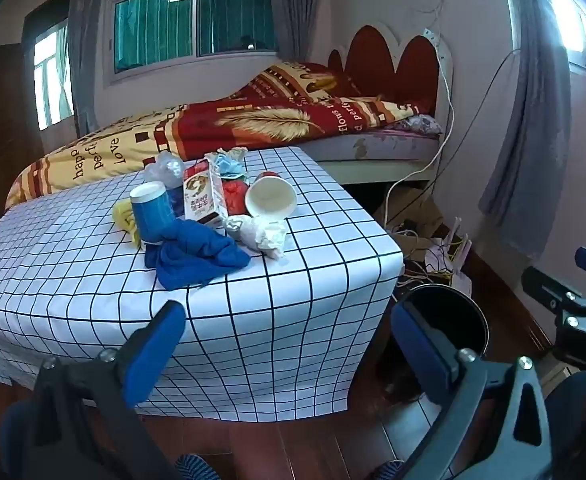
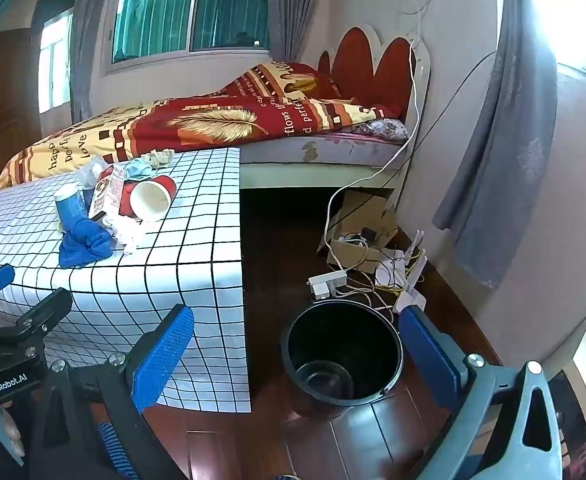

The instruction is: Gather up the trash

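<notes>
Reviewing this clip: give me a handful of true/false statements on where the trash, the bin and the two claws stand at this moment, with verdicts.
1. The black bin stands on the floor beside the table. True.
2. The red paper cup stands upright. False: it lies on its side, its opening facing the camera.
3. The left claw is shut on the blue cloth. False: it is open and holds nothing; the cloth lies on the table.
4. The right claw is open and empty. True.
5. The bin is full of trash. False: its bottom is visible, with no trash seen inside.
6. The milk carton sits among the pile on the table. True.
</notes>
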Demonstrator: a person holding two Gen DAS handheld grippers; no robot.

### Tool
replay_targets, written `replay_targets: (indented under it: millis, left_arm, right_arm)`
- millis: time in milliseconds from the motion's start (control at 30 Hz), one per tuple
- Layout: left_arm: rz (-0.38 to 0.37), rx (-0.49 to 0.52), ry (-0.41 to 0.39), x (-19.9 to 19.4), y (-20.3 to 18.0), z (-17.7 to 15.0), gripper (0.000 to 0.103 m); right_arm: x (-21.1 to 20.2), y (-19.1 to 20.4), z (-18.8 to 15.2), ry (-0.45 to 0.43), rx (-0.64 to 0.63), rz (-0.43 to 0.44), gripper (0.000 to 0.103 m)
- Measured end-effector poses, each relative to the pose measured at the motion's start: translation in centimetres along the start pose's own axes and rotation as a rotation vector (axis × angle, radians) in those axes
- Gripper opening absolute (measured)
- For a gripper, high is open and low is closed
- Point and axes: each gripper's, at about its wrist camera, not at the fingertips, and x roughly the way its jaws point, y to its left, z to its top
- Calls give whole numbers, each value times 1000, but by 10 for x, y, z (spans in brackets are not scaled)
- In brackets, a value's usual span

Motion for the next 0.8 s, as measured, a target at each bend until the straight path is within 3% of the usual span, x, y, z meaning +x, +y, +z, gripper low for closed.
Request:
replay_targets:
  millis: [500, 800]
  left_arm:
    - [4, -4, -25, -4, 4, -6, 103]
    - [1, -3, -20, -4, 6, -7, 103]
  right_arm:
    - [-6, 11, 1, -12, 9, 0, 103]
    - [-1, -6, 1, -6, 27, 8, 103]
